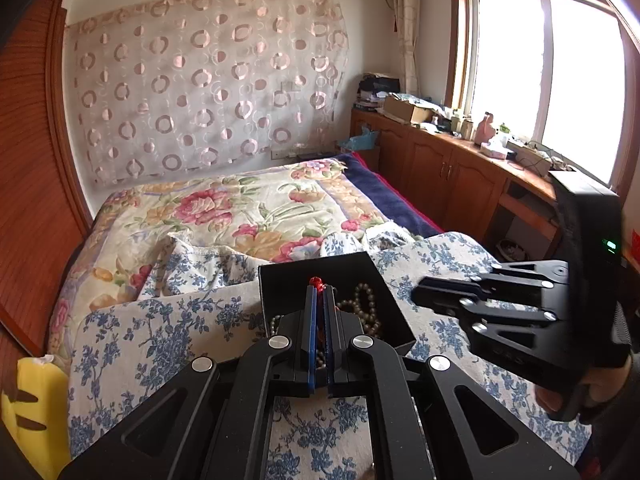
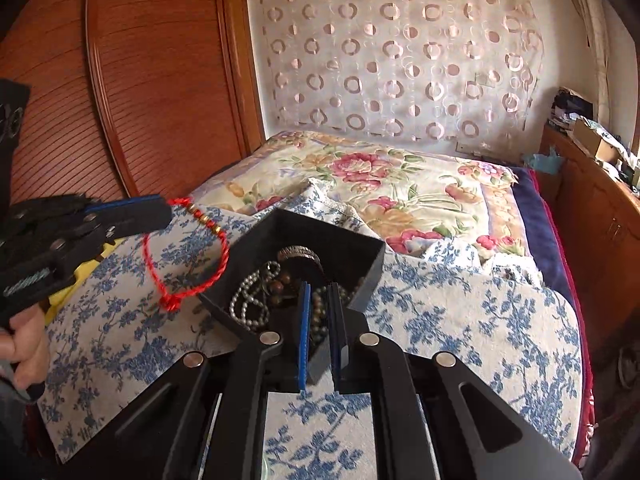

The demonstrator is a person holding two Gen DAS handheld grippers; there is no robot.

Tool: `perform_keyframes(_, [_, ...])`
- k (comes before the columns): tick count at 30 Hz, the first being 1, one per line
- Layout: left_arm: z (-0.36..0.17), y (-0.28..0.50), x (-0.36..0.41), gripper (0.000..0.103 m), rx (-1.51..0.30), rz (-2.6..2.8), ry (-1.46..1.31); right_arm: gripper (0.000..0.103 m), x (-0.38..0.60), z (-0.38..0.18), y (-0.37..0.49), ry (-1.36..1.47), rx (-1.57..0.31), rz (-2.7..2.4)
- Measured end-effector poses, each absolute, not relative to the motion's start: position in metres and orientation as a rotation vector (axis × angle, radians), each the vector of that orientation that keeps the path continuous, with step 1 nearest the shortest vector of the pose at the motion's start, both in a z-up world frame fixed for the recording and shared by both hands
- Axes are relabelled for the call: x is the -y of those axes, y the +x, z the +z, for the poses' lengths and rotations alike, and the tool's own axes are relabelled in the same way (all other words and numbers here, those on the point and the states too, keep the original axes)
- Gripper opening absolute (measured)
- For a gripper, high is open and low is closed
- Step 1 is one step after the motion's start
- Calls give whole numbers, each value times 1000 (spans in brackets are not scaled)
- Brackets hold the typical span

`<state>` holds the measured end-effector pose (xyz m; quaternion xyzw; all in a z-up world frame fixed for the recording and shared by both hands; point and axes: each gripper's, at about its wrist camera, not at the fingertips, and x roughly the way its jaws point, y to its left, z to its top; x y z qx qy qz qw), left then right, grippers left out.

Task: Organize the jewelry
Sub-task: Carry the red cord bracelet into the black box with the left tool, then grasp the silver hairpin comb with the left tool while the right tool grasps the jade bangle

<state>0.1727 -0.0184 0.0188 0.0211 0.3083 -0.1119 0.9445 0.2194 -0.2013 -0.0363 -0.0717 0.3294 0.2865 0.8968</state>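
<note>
**Q:** What fills the scene, biggest first?

**A:** A bed [image 2: 420,184] with a floral quilt. Over its near end lies a cream cloth with blue flowers [image 2: 460,320]. On that cloth sits an open black box [image 2: 372,276], one corner pointing at the right wrist camera.

**Q:** What is in the box?

**A:** A tangle of jewelry: a pale pearl strand [image 2: 248,300], darker brown beads [image 2: 280,284] and a round metallic piece at the back.

**Q:** Where are the claws?

**A:** The left claw [image 2: 168,210] is raised beside the box's left edge, pinched on a red cord bracelet [image 2: 188,256]. The bracelet hangs in a loop from its tip, with small gold beads near the top and a knot at the bottom. The right claw [image 2: 322,292] points into the box over the beads, its blue-padded fingers [image 2: 305,320] narrowly parted and gripping nothing.

**Q:** Any readable writing?

**A:** Raised lettering on the claw bodies is too blurred to read.
</note>
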Motion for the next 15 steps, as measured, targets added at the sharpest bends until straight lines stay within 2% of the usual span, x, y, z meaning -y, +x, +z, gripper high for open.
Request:
perform_keyframes(10, [17,188,25,4,-637,-211,56,10,211,-42,194,-186,-676,611])
perform_keyframes(12, [16,188,25,7,-643,-211,49,10,211,-43,189,-190,-672,614])
perform_keyframes(14, [15,185,25,23,-638,-208,56,10,212,-44,184,-185,-672,620])
perform_keyframes(15, [15,183,25,27,-636,-207,57,10,213,-45,182,-181,-673,620])
